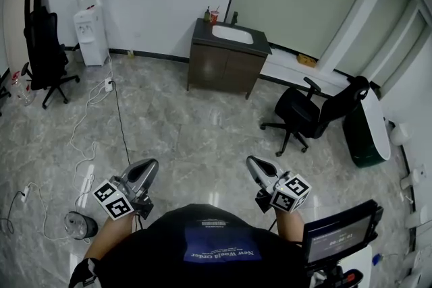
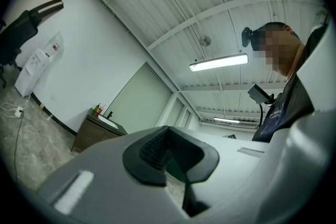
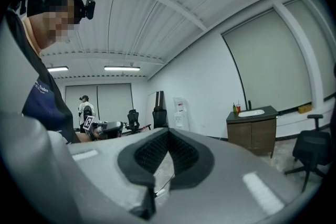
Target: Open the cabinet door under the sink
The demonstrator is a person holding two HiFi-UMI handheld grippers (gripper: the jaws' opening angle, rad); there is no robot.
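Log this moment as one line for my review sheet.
stage: door not yet reached | sink cabinet: across the room, doors closed | left gripper: shut, empty | right gripper: shut, empty

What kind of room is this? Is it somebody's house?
Probably not a house. It looks like an office or workroom: there is a rolling office chair, a water dispenser against the wall, and a small sink cabinet.

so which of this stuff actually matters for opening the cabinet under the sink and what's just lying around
For the job: sink cabinet, its closed doors, left gripper, right gripper.

Lying about: water dispenser, left office chair, right office chair, floor cables, red cup.
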